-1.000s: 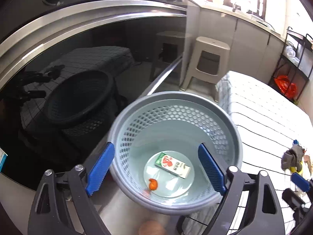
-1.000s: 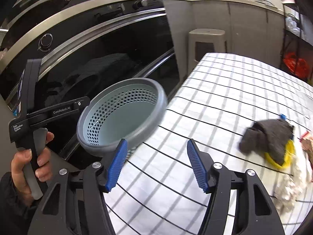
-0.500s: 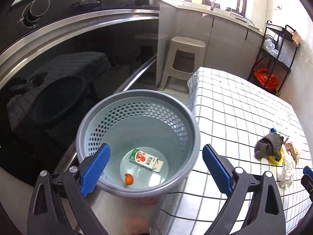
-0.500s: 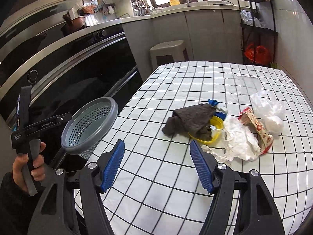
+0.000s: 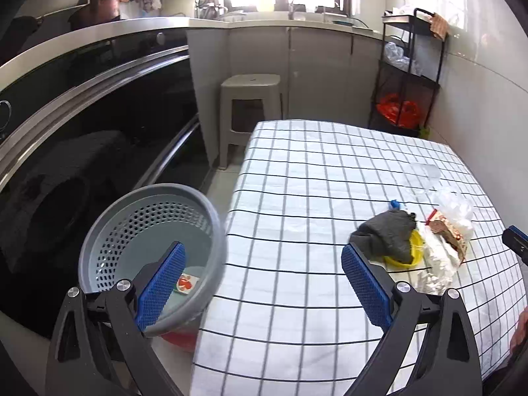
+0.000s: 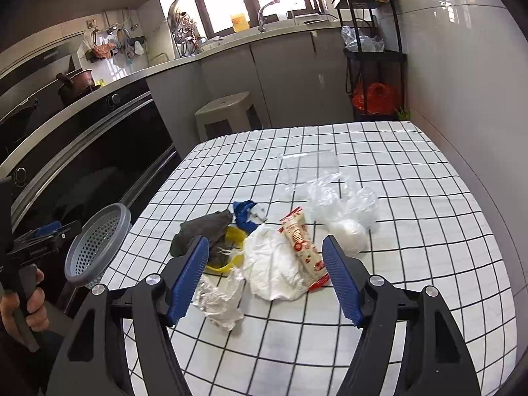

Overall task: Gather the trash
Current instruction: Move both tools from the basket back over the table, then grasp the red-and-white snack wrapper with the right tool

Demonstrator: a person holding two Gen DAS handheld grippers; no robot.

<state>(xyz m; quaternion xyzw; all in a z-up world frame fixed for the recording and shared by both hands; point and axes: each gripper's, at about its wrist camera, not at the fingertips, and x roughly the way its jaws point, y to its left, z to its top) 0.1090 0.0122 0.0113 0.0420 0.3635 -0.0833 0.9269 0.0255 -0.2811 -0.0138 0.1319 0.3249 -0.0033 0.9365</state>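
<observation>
A pile of trash lies on the checked table (image 6: pixel 412 198): a dark grey rag (image 6: pixel 201 234), a yellow ring (image 6: pixel 227 264), a blue scrap (image 6: pixel 244 213), crumpled white paper (image 6: pixel 274 264), a red-and-cream snack wrapper (image 6: pixel 302 247), a crumpled tissue (image 6: pixel 221 300) and clear plastic bags (image 6: pixel 343 204). My right gripper (image 6: pixel 265 277) is open and empty, just above the white paper and wrapper. My left gripper (image 5: pixel 262 283) is open and empty over the table's left edge. The grey perforated basket (image 5: pixel 109 231) stands left of the table with a small carton (image 5: pixel 186 283) inside. The pile also shows in the left wrist view (image 5: pixel 409 244).
A black oven front (image 5: pixel 82 125) runs along the left. A beige stool (image 5: pixel 250 112) stands beyond the table. A black rack (image 6: pixel 373 52) with bags stands at the far right by the wall. The basket also shows in the right wrist view (image 6: pixel 95 241).
Both grippers have swung right, away from the basket and towards the table. The right gripper has come close over the trash pile. Both stay open and empty.
</observation>
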